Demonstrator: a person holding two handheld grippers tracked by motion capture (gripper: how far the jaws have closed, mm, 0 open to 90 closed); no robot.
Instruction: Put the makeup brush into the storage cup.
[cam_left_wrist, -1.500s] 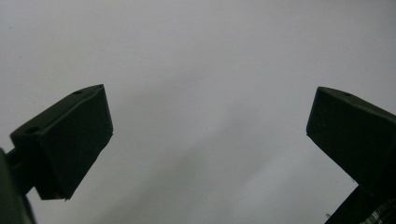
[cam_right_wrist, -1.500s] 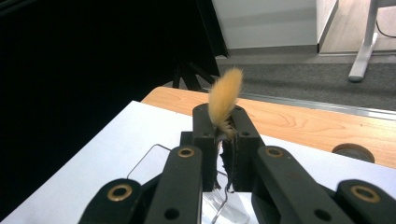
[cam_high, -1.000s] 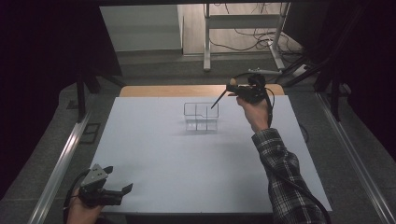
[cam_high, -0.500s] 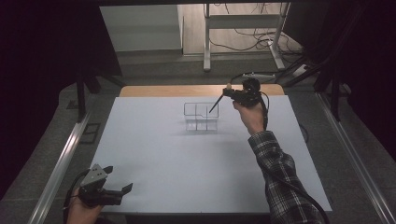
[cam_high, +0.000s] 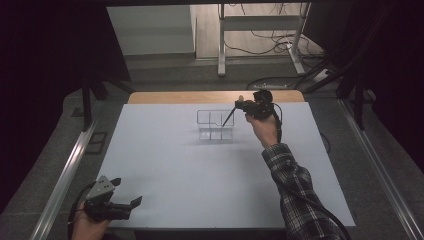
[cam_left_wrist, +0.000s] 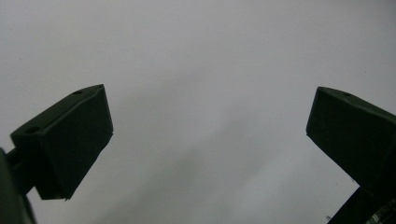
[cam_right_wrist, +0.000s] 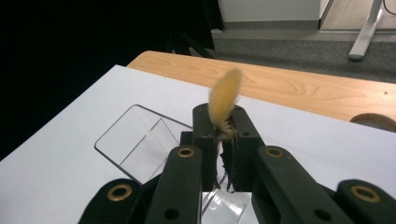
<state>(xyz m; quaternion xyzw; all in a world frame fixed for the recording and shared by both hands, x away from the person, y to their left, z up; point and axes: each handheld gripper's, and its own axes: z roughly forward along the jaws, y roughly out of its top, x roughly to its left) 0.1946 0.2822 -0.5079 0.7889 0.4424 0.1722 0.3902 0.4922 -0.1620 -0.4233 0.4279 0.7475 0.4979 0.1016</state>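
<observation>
- My right tool (cam_right_wrist: 223, 140) clenched on a brush (cam_right_wrist: 224, 100), over the clear box (cam_high: 215, 125).
- My left tool (cam_high: 112, 206) released, low at the worktop's (cam_high: 165, 170) near edge.

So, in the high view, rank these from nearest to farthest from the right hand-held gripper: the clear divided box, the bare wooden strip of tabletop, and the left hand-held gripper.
From the right hand-held gripper, shut on a brush:
1. Clear divided box: just left of it, under the brush's dark handle.
2. Wooden strip: along the table's far edge, just behind; nearly as close.
3. Left hand-held gripper: the near left corner, clearly farthest.
</observation>
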